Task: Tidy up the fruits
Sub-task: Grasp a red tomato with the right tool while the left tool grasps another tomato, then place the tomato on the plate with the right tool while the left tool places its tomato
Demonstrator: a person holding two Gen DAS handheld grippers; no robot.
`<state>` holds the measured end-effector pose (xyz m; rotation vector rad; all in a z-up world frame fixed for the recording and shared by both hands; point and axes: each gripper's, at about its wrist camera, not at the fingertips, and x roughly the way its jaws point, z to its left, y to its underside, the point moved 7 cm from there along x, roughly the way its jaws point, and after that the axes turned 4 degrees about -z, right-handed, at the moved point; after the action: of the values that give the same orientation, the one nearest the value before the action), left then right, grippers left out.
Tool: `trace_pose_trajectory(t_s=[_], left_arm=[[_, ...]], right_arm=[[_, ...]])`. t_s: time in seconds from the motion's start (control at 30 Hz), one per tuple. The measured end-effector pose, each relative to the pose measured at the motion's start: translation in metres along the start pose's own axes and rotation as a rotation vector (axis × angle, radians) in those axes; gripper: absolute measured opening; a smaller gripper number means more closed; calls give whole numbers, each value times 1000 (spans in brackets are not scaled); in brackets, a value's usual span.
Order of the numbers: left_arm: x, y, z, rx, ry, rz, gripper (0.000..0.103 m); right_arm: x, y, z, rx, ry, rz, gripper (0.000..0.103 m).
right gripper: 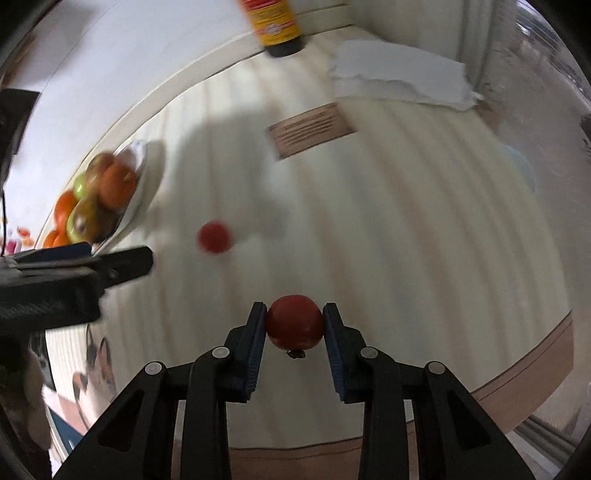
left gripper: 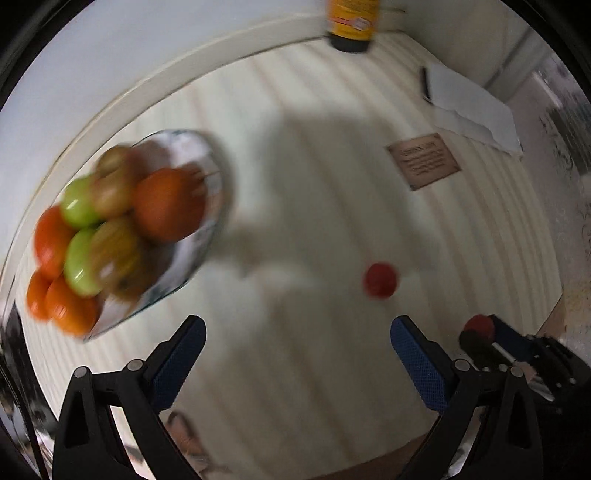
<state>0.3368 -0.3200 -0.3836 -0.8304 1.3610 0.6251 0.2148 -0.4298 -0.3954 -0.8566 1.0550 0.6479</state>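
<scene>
Red tomato: round, smooth, dark stem end facing camera, clamped between right gripper pads above striped cream table. Second red tomato lies loose on table, blurred, between bowl and right gripper. Left gripper jaws spread wide, nothing between them, hovering near bowl. Around: brown card, white torn paper, dark bottle with yellow label at far edge, all well apart from the loose tomato. Bowl at table's left edge, piled with oranges, green apples and brownish fruit.
</scene>
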Motion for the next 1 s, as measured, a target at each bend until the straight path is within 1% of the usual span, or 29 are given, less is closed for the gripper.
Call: trace_pose_trajectory(t_s=[0.07,0.1,0.13,0.17,0.2,0.23,0.3,0.4,0.43,0.6,0.7,0.83,0.9,0.93,0.97,1.0], left_arm=[[12,-6,-17,30,19,14,96],[17,-9,-25,40,31,22,90],[21,-10,-30,48,36,26,79],[25,-11,-35,56,37,31,75],[28,-12,-38,60,41,38,66],[32,-11,-41,52,57,51,52],[37,-8,-43,24,92,70,37],[36,-9,-43,23,103,46,26],[36,-10,-43,23,107,43,23],[28,-12,-41,7,129,14,23],[14,-12,-28,-25,144,-11,23],[-13,-5,11,-117,163,-50,23],[-27,2,34,-171,172,-69,23],[-36,10,52,-212,172,-82,23],[-43,18,63,-240,176,-92,23],[-49,21,76,-268,173,-101,23]], right_arm=[[-2,-3,-10,15,10,-10,34],[-3,-5,-16,23,16,-12,34],[-3,-5,-20,34,19,-14,34],[-3,-5,-25,45,20,-13,34],[-4,-8,-29,50,22,-13,34],[-4,-7,-33,56,26,-15,34],[-4,-6,-39,68,23,-13,34],[-5,-4,-44,74,20,-17,34],[-5,-3,-44,75,18,-17,34],[-8,-2,-42,61,6,-25,34],[-12,-5,-38,51,-7,-34,34],[-17,-11,-19,22,-46,-54,34],[-18,-15,2,-15,-83,-58,34],[-18,-16,10,-25,-96,-60,34],[-17,-18,21,-40,-117,-62,34],[-14,-20,38,-65,-143,-58,34]])
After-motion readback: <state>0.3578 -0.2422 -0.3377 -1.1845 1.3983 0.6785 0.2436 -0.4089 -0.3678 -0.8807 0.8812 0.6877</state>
